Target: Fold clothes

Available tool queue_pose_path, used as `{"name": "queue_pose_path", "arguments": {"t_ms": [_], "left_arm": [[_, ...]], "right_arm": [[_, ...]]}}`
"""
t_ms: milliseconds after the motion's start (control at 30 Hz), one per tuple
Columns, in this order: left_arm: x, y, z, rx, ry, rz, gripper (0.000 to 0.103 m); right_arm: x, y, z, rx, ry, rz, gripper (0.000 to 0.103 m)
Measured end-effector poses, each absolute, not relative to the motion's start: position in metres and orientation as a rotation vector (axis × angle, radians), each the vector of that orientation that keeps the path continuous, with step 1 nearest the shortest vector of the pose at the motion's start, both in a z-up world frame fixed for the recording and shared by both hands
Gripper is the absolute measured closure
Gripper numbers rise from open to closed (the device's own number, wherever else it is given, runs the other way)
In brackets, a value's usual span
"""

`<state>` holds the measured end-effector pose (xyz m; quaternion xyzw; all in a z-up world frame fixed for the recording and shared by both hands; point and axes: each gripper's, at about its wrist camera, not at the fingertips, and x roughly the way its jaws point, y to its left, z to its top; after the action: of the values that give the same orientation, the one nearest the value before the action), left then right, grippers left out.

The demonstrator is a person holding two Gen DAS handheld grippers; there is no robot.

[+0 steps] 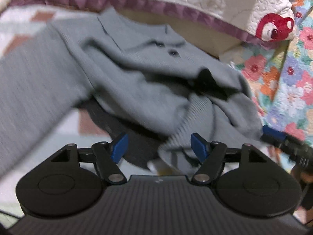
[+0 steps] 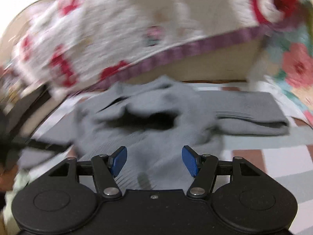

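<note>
A grey ribbed polo shirt (image 1: 137, 82) lies crumpled on a checked bed cover (image 1: 23, 29), collar and buttons toward the far side, one sleeve stretching to the near left. My left gripper (image 1: 159, 146) is open just above the shirt's near hem, with cloth lying between its blue pads but not pinched. The right gripper's blue tip (image 1: 272, 135) shows at the shirt's right edge. In the right wrist view the same shirt (image 2: 156, 121) is bunched, one sleeve (image 2: 254, 115) spread flat to the right. My right gripper (image 2: 154, 160) is open over the cloth. Both views are motion-blurred.
A white quilt with red prints and a purple border (image 1: 215, 2) hangs at the far side, also in the right wrist view (image 2: 117, 29). A floral quilt (image 1: 289, 74) lies on the right. A dark garment (image 1: 125, 137) lies under the shirt near my left gripper.
</note>
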<state>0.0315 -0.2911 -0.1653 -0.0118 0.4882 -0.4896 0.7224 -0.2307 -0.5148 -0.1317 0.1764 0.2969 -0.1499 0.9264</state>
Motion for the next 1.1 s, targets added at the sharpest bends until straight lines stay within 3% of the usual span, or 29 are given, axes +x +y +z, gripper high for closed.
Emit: {"name": "queue_pose_path", "arguments": {"t_ms": [200, 433, 467, 500, 533, 567, 867, 1100], "left_arm": [[0.020, -0.303, -0.169, 0.054, 1.081, -1.078, 0.033], [0.010, -0.311, -0.176, 0.113, 1.085, -1.076, 0.031], [0.009, -0.311, -0.177, 0.116, 1.086, -1.074, 0.031], [0.008, -0.311, -0.177, 0.119, 1.086, -1.072, 0.031], [0.007, -0.310, -0.178, 0.119, 1.087, -1.070, 0.031], [0.008, -0.310, -0.178, 0.116, 1.088, -1.070, 0.031], [0.007, -0.320, -0.181, 0.116, 1.087, -1.115, 0.030], [-0.001, -0.346, -0.192, 0.245, 1.085, -1.166, 0.027]], "right_arm": [[-0.205, -0.477, -0.164, 0.319, 0.707, -0.278, 0.032], [-0.168, -0.439, -0.185, -0.024, 0.802, -0.388, 0.031], [-0.170, -0.439, -0.187, -0.058, 0.792, -0.416, 0.035], [-0.171, -0.439, -0.189, -0.093, 0.783, -0.444, 0.070], [-0.175, -0.441, -0.187, -0.108, 0.767, -0.470, 0.097], [-0.183, -0.445, -0.181, -0.105, 0.744, -0.496, 0.102], [-0.246, -0.507, -0.120, -0.085, 0.571, -0.782, 0.102], [-0.262, -0.548, -0.123, -0.018, 0.570, -0.852, 0.102]]}}
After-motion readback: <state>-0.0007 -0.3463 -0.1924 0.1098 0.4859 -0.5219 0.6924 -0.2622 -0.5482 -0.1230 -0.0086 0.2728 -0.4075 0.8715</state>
